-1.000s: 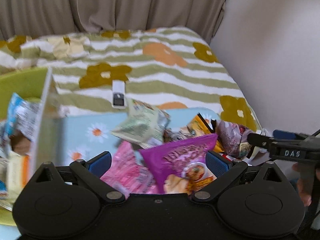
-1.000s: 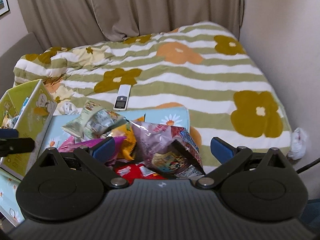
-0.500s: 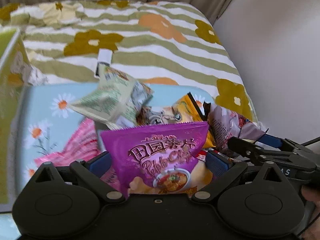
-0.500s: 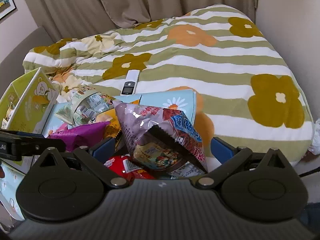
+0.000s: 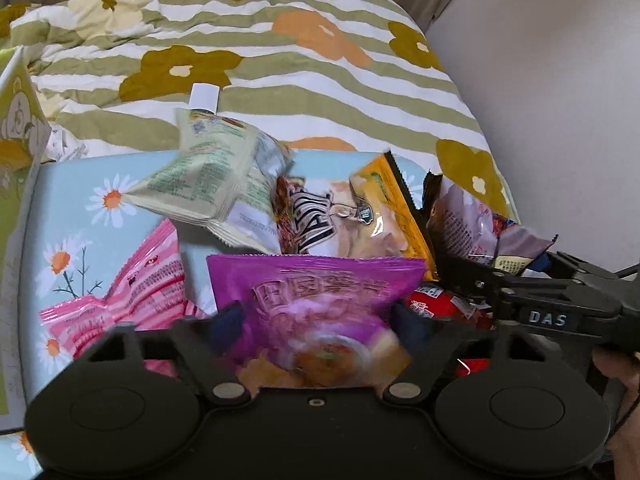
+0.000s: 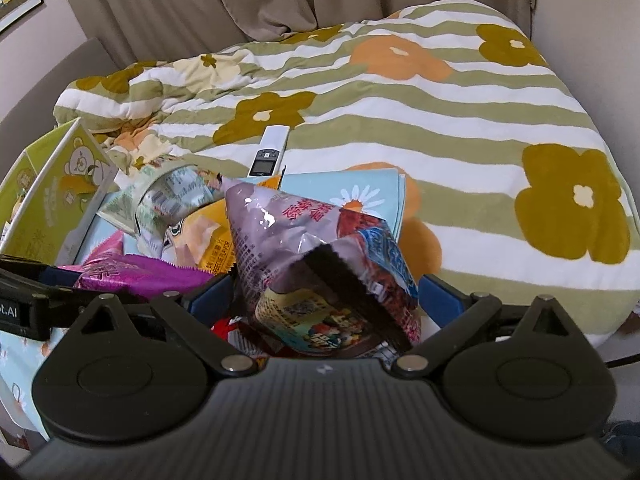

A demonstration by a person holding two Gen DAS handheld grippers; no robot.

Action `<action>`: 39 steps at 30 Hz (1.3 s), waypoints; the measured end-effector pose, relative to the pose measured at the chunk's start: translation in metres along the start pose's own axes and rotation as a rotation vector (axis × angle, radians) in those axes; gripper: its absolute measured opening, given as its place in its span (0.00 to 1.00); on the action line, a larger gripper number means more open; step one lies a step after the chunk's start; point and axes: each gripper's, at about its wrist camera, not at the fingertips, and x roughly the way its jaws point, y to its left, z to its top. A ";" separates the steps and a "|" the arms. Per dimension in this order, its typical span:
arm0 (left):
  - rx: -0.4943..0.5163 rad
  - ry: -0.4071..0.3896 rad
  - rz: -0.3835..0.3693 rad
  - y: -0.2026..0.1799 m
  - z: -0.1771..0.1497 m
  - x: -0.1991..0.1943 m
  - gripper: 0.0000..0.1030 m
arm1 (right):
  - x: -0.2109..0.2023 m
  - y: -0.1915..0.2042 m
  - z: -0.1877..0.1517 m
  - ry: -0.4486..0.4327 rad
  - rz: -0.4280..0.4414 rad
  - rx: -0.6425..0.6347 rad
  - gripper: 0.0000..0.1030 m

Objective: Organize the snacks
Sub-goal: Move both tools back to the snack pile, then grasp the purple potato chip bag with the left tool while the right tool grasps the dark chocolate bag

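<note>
A pile of snack bags lies on a light-blue daisy-print surface (image 5: 80, 200). My left gripper (image 5: 320, 320) is open with a purple chip bag (image 5: 316, 304) standing between its fingers; the fingers look blurred. A pale green bag (image 5: 208, 176), a yellow bag (image 5: 360, 216) and a pink bag (image 5: 136, 292) lie beyond it. My right gripper (image 6: 324, 292) is open around a mauve crumpled bag (image 6: 312, 264), with a red packet (image 6: 224, 326) below it. The right gripper also shows at the right of the left wrist view (image 5: 548, 312).
A green cardboard box (image 6: 56, 196) with a bear print stands at the left. A white remote (image 6: 268, 156) lies on the striped flowered quilt (image 6: 440, 120) behind the pile. A wall (image 5: 560, 100) runs along the right, curtains at the back.
Both grippers have moved forward and lower into the pile. The purple bag now sits deeper between the left fingers, the mauve bag deeper between the right ones.
</note>
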 end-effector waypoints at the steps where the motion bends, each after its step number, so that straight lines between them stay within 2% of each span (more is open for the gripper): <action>1: 0.000 0.003 0.005 0.001 0.000 0.000 0.60 | 0.001 0.000 0.001 0.002 0.000 -0.006 1.00; 8: -0.001 0.004 0.006 0.002 -0.001 0.003 0.57 | 0.007 0.002 0.000 0.016 0.004 -0.033 1.00; 10: 0.004 0.003 0.010 0.001 -0.001 0.004 0.56 | 0.006 0.003 0.000 0.008 0.001 -0.051 0.97; 11: 0.005 0.001 0.011 0.001 -0.001 0.004 0.55 | 0.005 0.004 -0.001 0.003 -0.002 -0.061 0.92; 14: 0.009 -0.011 0.012 -0.002 -0.001 0.001 0.55 | 0.002 0.008 -0.001 -0.008 -0.017 -0.089 0.87; 15: 0.014 -0.014 0.014 -0.002 -0.002 0.000 0.55 | 0.001 0.008 -0.001 -0.011 -0.019 -0.090 0.74; 18: 0.023 -0.023 0.016 -0.006 -0.003 -0.005 0.54 | -0.004 0.009 -0.002 -0.023 -0.033 -0.099 0.63; 30: 0.034 -0.089 -0.009 -0.009 -0.006 -0.033 0.54 | -0.034 0.015 -0.003 -0.108 -0.074 -0.102 0.60; 39: 0.055 -0.215 -0.038 -0.009 -0.012 -0.085 0.54 | -0.082 0.041 -0.001 -0.200 -0.105 -0.144 0.60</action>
